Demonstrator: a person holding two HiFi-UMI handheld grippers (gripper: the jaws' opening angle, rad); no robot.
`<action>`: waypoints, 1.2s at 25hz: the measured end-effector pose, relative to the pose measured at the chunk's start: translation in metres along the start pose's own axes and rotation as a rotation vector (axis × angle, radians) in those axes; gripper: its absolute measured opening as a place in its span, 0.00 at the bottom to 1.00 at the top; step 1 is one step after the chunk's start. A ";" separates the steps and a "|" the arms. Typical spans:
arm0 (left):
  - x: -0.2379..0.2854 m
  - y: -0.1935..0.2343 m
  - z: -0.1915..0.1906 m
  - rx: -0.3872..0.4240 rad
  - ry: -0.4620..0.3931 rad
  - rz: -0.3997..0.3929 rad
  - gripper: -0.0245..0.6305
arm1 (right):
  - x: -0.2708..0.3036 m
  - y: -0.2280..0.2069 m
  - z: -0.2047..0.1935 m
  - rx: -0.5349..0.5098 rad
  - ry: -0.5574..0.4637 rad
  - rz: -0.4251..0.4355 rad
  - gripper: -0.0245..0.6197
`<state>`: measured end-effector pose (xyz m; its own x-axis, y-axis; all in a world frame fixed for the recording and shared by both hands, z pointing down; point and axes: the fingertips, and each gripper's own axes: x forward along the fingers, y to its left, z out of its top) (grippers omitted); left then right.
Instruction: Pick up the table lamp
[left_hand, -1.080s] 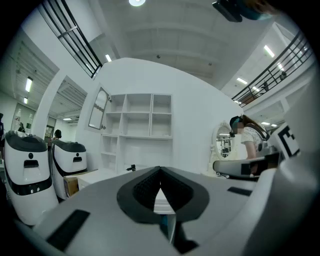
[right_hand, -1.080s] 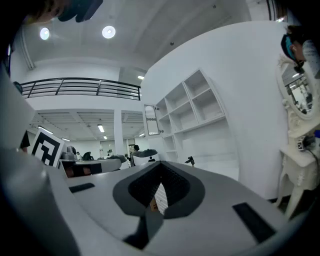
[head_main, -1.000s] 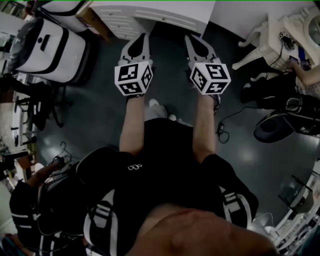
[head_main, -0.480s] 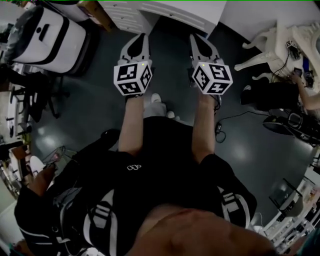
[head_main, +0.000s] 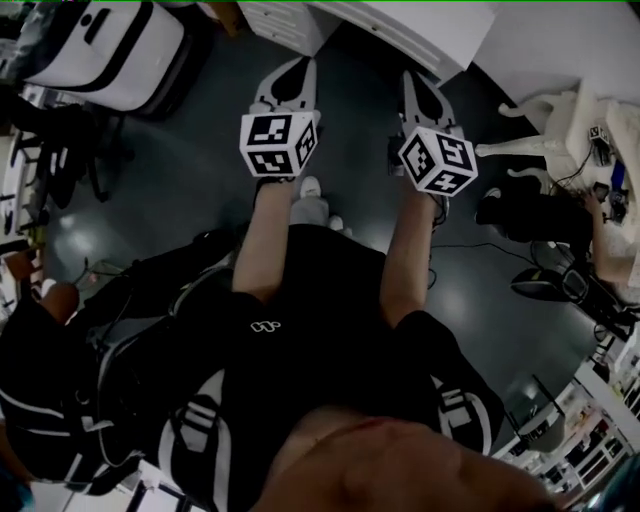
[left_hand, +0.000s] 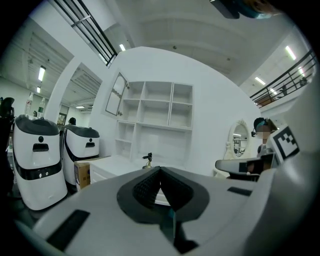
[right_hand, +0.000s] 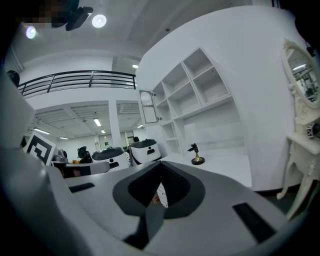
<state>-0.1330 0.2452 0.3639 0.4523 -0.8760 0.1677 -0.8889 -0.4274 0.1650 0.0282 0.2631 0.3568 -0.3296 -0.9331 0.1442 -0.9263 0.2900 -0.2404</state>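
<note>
The table lamp (left_hand: 147, 159) is small, with a black head and a round gold base. It stands on a white desk (left_hand: 112, 164) below open shelves, well ahead of both grippers. In the right gripper view the lamp (right_hand: 196, 154) stands right of the jaws on the same desk (right_hand: 227, 167). The head view does not show the lamp, only the desk's edge (head_main: 400, 25). My left gripper (head_main: 297, 67) and right gripper (head_main: 414, 79) are held side by side over the dark floor. Both are shut with nothing in them, their tips meeting (left_hand: 160, 168) (right_hand: 161, 163).
Two white rounded machines (left_hand: 37, 160) and a cardboard box (left_hand: 82, 172) stand left of the desk. An ornate white dressing table with a mirror (right_hand: 305, 75) is on the right, with dark bags and cables (head_main: 540, 215) on the floor. A person (head_main: 40, 380) crouches at the lower left.
The head view has swung, so the desk now sits further right and the white machines further up left. Both grippers kept side by side and shut, shifting slightly right in the view.
</note>
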 end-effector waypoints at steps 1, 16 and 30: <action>0.002 0.006 0.000 -0.001 0.001 0.003 0.05 | 0.007 0.003 -0.001 0.001 0.002 0.003 0.07; 0.018 0.133 0.041 -0.033 -0.073 0.049 0.05 | 0.120 0.074 0.020 -0.059 -0.012 0.036 0.07; 0.043 0.156 0.057 -0.009 -0.085 0.000 0.05 | 0.153 0.083 0.040 -0.142 -0.022 -0.034 0.07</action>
<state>-0.2566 0.1280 0.3417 0.4440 -0.8920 0.0849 -0.8881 -0.4255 0.1739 -0.0918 0.1361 0.3199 -0.2951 -0.9468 0.1282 -0.9539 0.2841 -0.0969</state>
